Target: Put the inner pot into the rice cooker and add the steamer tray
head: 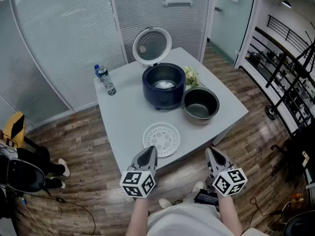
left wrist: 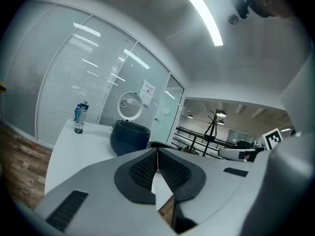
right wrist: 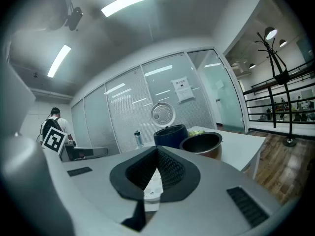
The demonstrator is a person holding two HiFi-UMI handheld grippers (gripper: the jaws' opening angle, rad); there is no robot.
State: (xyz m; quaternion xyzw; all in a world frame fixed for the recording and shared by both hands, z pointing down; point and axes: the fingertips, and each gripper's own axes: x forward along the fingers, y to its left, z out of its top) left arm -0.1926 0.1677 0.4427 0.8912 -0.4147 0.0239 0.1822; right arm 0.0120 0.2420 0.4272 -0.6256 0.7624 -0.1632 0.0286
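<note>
A dark blue rice cooker (head: 163,87) stands mid-table with its white lid (head: 151,45) raised behind it. The metal inner pot (head: 200,105) sits empty on the table just right of the cooker. A white perforated steamer tray (head: 161,139) lies flat near the front edge. My left gripper (head: 150,153) hovers shut and empty at the table's front edge, just below the tray. My right gripper (head: 212,154) is shut and empty beside the front right edge. The cooker (left wrist: 129,137) shows in the left gripper view; the cooker (right wrist: 171,134) and pot (right wrist: 202,144) in the right gripper view.
A water bottle (head: 105,80) stands at the table's (head: 128,114) back left corner. Some green stuff (head: 191,76) lies behind the pot. Glass partition walls close off the back. A dark rack (head: 285,77) stands to the right, a chair (head: 19,173) at the lower left on the wooden floor.
</note>
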